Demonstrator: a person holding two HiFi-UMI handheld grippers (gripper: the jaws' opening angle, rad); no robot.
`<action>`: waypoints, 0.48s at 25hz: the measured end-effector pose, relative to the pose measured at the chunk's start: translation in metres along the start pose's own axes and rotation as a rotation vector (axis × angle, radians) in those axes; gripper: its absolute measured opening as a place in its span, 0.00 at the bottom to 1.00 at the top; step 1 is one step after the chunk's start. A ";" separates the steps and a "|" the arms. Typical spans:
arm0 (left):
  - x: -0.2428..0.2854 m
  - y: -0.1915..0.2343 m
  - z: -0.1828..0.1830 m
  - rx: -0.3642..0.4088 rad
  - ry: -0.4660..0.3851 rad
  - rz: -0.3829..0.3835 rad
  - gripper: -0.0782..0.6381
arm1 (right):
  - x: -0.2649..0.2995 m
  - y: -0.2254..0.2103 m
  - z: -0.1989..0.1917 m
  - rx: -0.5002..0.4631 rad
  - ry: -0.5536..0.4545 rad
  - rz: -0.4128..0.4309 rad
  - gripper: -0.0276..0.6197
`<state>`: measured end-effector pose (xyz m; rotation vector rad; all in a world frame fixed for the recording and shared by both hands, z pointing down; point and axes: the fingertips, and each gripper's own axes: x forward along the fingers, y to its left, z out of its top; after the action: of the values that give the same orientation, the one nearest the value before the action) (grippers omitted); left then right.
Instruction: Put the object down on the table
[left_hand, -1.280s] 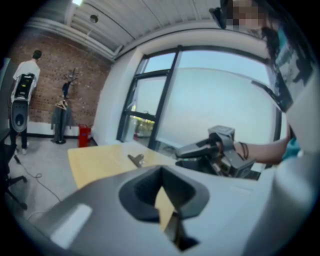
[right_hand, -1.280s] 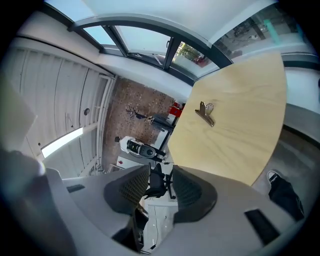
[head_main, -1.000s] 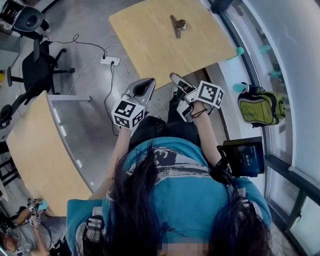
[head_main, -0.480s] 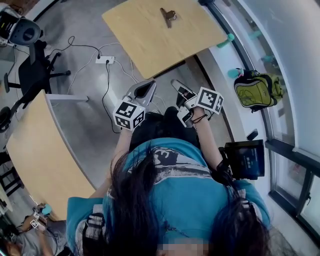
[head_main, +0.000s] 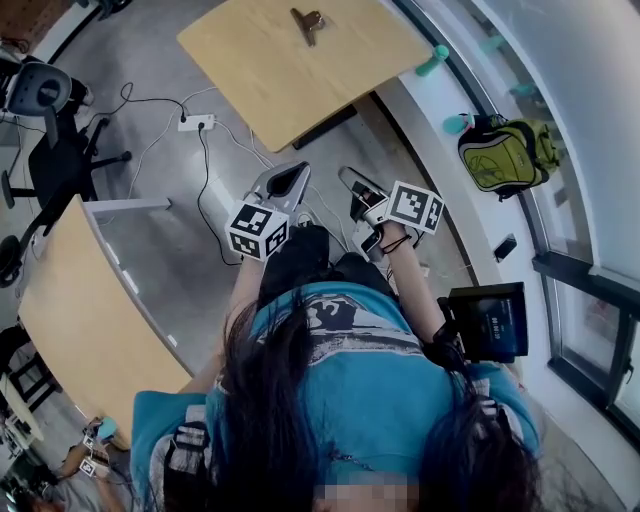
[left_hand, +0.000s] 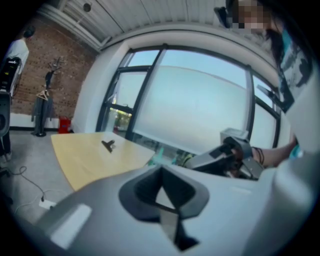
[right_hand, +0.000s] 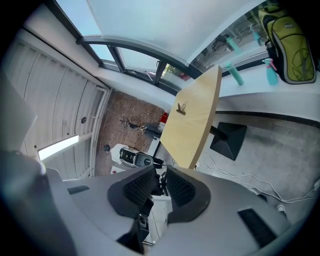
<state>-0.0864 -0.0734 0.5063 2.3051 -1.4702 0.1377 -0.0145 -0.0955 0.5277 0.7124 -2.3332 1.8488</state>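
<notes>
Our left gripper is closed, with nothing in it. The clip already lies on the wooden worktop, well apart from us. Our right gripper has just been closing; a small gap shows, with nothing inside. We think the job is done, so we should leave the clip alone. The floor is grey. A green backpack sits by the window.

Head view: steeply down from above, well apart from the tabletop. Both gripper views: lower, facing that same tabletop from afar.
</notes>
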 end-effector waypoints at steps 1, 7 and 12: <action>0.002 -0.006 -0.002 0.002 0.003 -0.003 0.11 | -0.006 -0.002 0.000 0.000 -0.003 -0.001 0.17; -0.001 -0.054 -0.013 0.017 0.009 -0.008 0.11 | -0.047 -0.006 -0.010 -0.018 -0.005 0.014 0.14; -0.016 -0.094 -0.025 0.034 0.000 -0.003 0.11 | -0.077 -0.005 -0.038 -0.041 0.020 0.029 0.12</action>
<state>-0.0070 -0.0158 0.4980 2.3336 -1.4754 0.1629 0.0476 -0.0368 0.5160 0.6561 -2.3742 1.8056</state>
